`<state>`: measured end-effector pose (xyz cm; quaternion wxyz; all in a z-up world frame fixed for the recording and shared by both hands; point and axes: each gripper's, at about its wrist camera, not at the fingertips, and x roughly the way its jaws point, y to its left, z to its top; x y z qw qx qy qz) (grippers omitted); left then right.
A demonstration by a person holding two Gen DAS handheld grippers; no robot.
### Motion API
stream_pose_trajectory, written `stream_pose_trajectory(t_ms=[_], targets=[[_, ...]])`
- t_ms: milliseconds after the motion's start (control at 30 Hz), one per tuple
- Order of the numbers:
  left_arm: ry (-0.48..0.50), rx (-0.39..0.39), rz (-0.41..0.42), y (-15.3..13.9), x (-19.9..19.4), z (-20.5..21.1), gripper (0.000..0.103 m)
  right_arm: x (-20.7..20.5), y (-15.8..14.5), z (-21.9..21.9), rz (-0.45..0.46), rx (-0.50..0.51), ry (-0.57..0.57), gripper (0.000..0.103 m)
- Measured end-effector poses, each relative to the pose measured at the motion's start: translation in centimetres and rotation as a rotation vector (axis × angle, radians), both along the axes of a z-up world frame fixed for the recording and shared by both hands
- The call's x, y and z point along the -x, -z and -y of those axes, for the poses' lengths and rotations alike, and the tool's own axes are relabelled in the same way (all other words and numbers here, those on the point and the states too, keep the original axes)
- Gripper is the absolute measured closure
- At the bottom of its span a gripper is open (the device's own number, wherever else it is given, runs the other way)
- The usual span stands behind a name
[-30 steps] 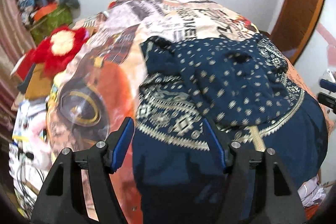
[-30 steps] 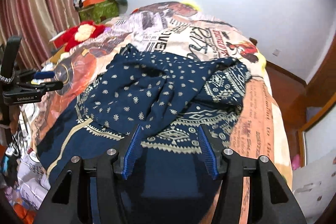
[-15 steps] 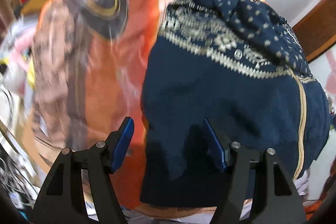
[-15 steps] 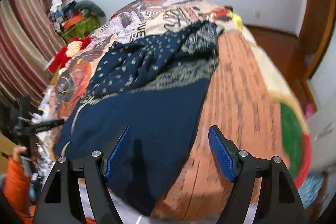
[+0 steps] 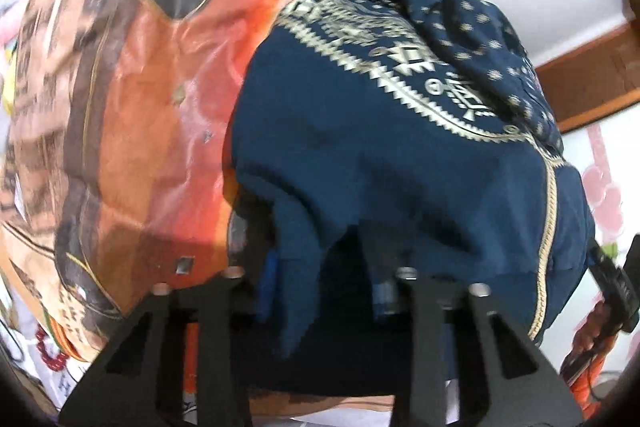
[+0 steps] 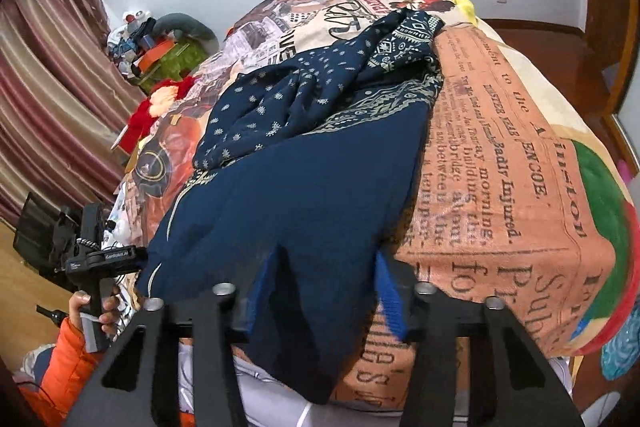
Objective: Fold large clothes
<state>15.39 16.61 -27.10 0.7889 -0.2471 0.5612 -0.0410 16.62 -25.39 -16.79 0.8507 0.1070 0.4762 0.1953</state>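
Observation:
A large navy garment (image 5: 400,147) with cream patterned bands lies spread on the bed, its dotted upper part bunched at the far end; it also shows in the right wrist view (image 6: 312,167). My left gripper (image 5: 324,279) is open at the near left hem, with cloth hanging between its blue pads. My right gripper (image 6: 324,291) is open at the near right hem, and a fold of the cloth drapes over its left finger. The left gripper and the hand holding it show in the right wrist view (image 6: 96,259).
The bed carries a printed orange and cream blanket (image 6: 500,167). A red plush toy (image 6: 156,107) lies on the far left side. Curtains (image 6: 44,99) hang at left, with a cluttered green box (image 6: 168,59) in the corner. Wooden floor (image 6: 540,35) lies beyond the bed.
Both grippers have dropped to the near edge of the bed and moved onto the garment's hem. The cloth now lies between each pair of fingers.

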Motion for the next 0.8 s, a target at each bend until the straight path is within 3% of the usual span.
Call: stream_pose_trajectory(t_ms=[67,200,300,533,800], targets=[[0.019,-0.033,0.035,-1.3,-0.5,0.7,0.091,-0.4,0.0,0.1,-0.006,-0.031,-0.001,0.084],[0.061,-0.028,0.154,-5.6,-1.4,1.8,0.094,-1.1,-0.6,-0.3,0.015,-0.051,-0.036,0.094],[0.085,-0.079,0.245,-9.1,-2.8,2.8,0.095,-2.2,-2.0,-0.3,0.058,-0.074,-0.052,0.095],[0.088,-0.088,0.423,-15.8,-7.0,3.1,0.095,-6.8,-5.5,0.4,0.161,-0.098,-0.042,0.095],[0.021,-0.145,0.500,-18.0,-14.9,2.5,0.096,-15.9,-6.4,0.3,0.201,-0.084,-0.021,0.096]])
